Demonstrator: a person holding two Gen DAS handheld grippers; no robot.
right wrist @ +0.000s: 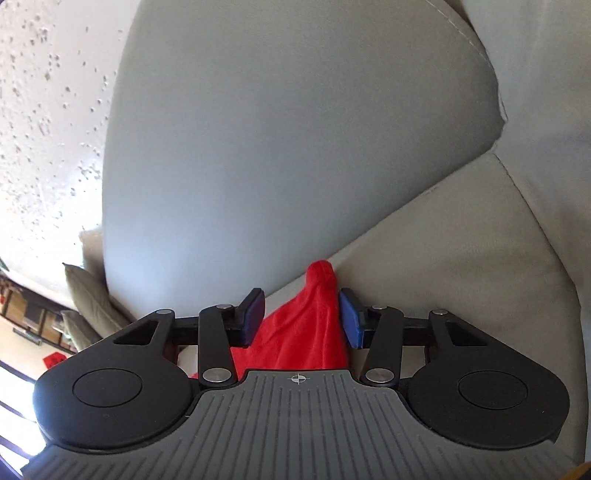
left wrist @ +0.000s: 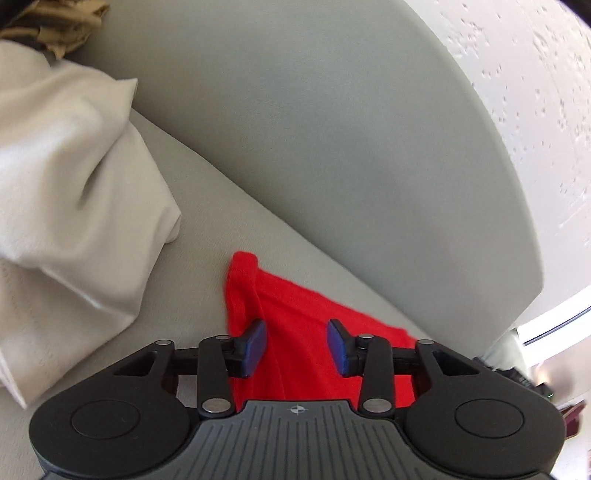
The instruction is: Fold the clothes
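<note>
A red garment [left wrist: 295, 314] lies on the grey sofa seat [left wrist: 192, 229], its edge running up toward the backrest. My left gripper [left wrist: 296, 347] hovers over it, blue pads wide apart, holding nothing. In the right wrist view another bunched corner of the red garment [right wrist: 306, 325] rises between the blue pads of my right gripper [right wrist: 302, 317]. Those pads stand apart too; the right pad [right wrist: 351, 317] touches the cloth, the left pad [right wrist: 255, 314] is clear of it.
A cream cloth [left wrist: 70, 206] is heaped on the seat at the left, with a tan garment [left wrist: 62, 29] behind it. The grey backrest [left wrist: 332, 129] stands close ahead. A white textured wall [right wrist: 44, 110] and a second cushion [right wrist: 88, 302] lie beyond.
</note>
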